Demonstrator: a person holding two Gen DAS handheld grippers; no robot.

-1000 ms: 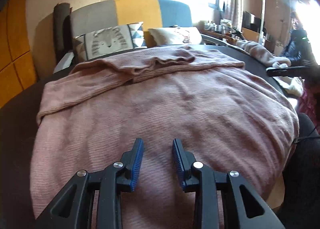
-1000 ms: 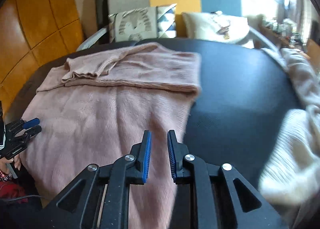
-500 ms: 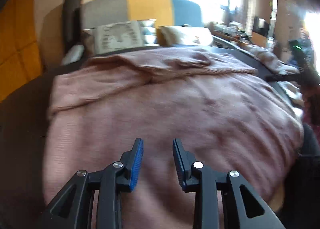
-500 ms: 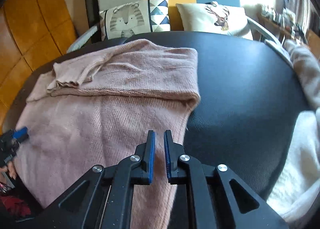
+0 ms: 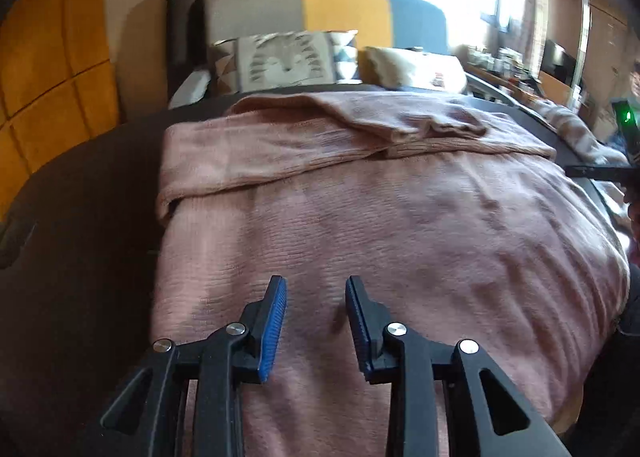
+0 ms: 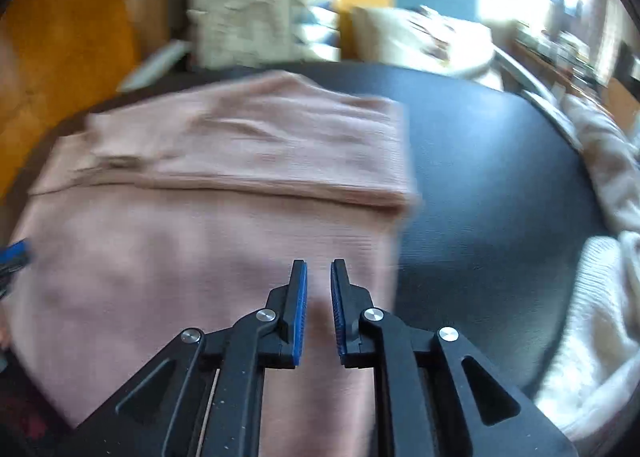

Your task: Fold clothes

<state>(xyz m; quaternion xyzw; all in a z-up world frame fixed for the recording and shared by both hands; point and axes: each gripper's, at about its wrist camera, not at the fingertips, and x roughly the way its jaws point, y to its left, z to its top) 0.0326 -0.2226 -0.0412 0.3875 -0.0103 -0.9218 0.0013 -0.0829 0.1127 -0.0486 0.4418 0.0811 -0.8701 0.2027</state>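
A pink knit sweater [image 5: 380, 225] lies spread on a round black table [image 6: 488, 177], its sleeves folded across the far part [image 5: 360, 129]. It also shows in the right wrist view [image 6: 192, 241]. My left gripper [image 5: 316, 289] is open and empty, hovering over the sweater's near hem. My right gripper [image 6: 319, 273] hovers over the sweater's near right part, jaws a narrow gap apart, holding nothing. The left gripper's blue tip [image 6: 16, 251] shows at the far left of the right wrist view.
A cream knit garment [image 6: 600, 257] lies on the table's right side. Behind the table stands a sofa [image 5: 320, 9] with a tiger cushion [image 5: 284, 63] and a white cushion [image 5: 416, 67]. Orange wall panels [image 5: 44, 69] are to the left.
Both grippers have shifted left over the sweater. The right jaws narrowed half a second ago and have now widened a little. The left jaws stay open.
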